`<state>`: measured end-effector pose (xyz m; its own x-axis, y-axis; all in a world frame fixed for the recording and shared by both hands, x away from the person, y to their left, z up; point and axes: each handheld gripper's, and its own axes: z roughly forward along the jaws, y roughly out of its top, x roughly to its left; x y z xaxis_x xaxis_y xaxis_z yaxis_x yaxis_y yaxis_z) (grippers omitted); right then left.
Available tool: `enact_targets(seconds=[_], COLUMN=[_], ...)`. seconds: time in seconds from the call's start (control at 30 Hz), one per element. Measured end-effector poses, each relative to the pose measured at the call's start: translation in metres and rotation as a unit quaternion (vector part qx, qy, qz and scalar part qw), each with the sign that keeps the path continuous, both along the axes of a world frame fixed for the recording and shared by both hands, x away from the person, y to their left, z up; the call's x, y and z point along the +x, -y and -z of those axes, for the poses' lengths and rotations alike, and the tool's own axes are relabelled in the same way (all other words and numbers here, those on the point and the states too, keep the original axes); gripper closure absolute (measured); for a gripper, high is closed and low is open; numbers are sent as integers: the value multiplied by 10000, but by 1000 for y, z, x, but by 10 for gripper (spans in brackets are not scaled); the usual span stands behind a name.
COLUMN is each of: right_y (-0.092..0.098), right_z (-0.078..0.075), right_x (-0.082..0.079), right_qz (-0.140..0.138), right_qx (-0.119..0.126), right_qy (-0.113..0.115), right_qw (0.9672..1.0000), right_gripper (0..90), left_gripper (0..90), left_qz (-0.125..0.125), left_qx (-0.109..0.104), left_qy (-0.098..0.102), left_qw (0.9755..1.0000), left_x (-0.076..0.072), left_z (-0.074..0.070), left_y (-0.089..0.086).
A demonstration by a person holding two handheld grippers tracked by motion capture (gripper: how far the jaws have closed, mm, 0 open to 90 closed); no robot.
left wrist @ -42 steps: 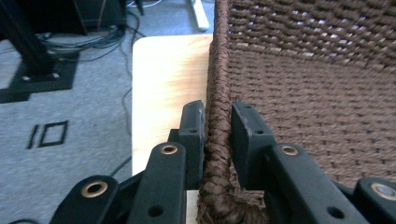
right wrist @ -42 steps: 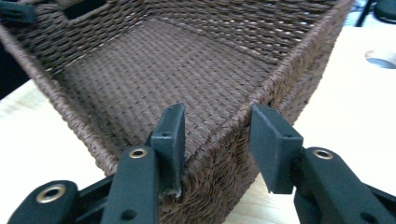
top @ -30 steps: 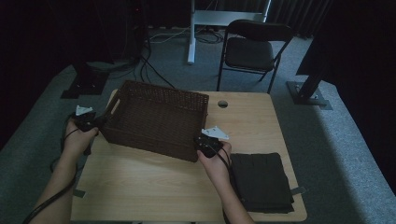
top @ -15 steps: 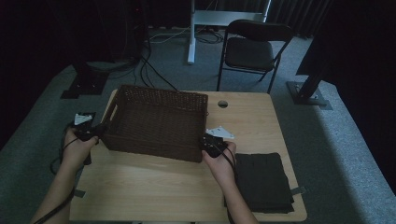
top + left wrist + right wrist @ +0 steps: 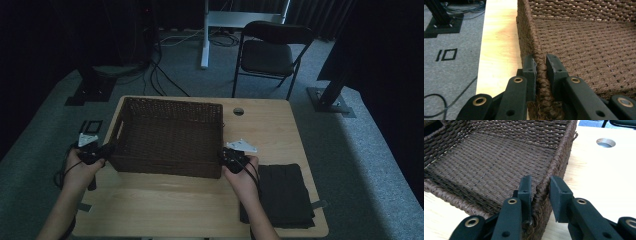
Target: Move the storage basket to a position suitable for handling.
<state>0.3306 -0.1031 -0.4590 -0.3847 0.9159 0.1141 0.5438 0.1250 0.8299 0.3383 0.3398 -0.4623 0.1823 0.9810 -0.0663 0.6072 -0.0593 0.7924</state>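
Left hand (image 5: 80, 167), at the desk's left edge: holds the left tool (image 5: 540, 72), clenched on the rim of the basket's left wall near its near corner; in the left gripper view one jaw lies outside the weave and the other inside, both pressed against the braided edge. Grey carpet (image 5: 35, 150) lies beyond the desk edge on this side, with a small black frame-like marking (image 5: 91, 126) and dark cables (image 5: 165, 80) trailing over it. Desk (image 5: 165, 210): light wood top, with a round hole (image 5: 238, 111) toward the far right of centre. Basket (image 5: 170, 131): dark brown woven, rectangular, open-topped, standing on the left half of the desk with its left wall close to the desk's left edge; a cut-out handle shows in the left end wall (image 5: 119, 136). Right hand (image 5: 243, 175), just beside the basket's near right corner: holds the right tool (image 5: 540, 192) astride the rim of the right wall; in the right gripper view the inner jaw touches the weave, while a narrow gap shows between the outer jaw and the wall, so the grip looks slackened, neither wide apart nor firmly clamped. Folded dark cloth (image 5: 282, 195): lies flat on the near right part of the desk, beside the right forearm. Black folding chair (image 5: 272, 52): stands on the carpet beyond the desk's far right side.
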Motion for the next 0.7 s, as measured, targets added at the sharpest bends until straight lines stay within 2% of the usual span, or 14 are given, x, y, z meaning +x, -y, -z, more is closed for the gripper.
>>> enact_targets(seconds=[0.1,0.23,0.3,0.4,0.57,0.7], right_y=[2,5,5,7,3,2], right_z=[0,1,1,2,2,2], right_x=[-3,-9,-11,-18,-29,-31], right_qz=[-6,-18,-32,-76,-123,-139], right_qx=[0,36,26,38,-98,-62], right_qy=[1,7,19,49,121,113], right_qw=[10000,10000,10000,10000,9998,9998], right_gripper=[722,723,723,722,719,719], left_gripper=[794,794,794,791,791,789], left_qz=[3,-4,-4,21,46,56], left_qx=[13,-83,-83,-238,-148,-142], left_qy=[-10,-13,-13,47,18,-3], left_qw=[10000,10000,10000,9997,9999,9999], left_x=[-6,-14,-14,-26,-34,-37], left_z=[0,1,1,3,2,1], left_y=[2,3,3,1,-2,-5])
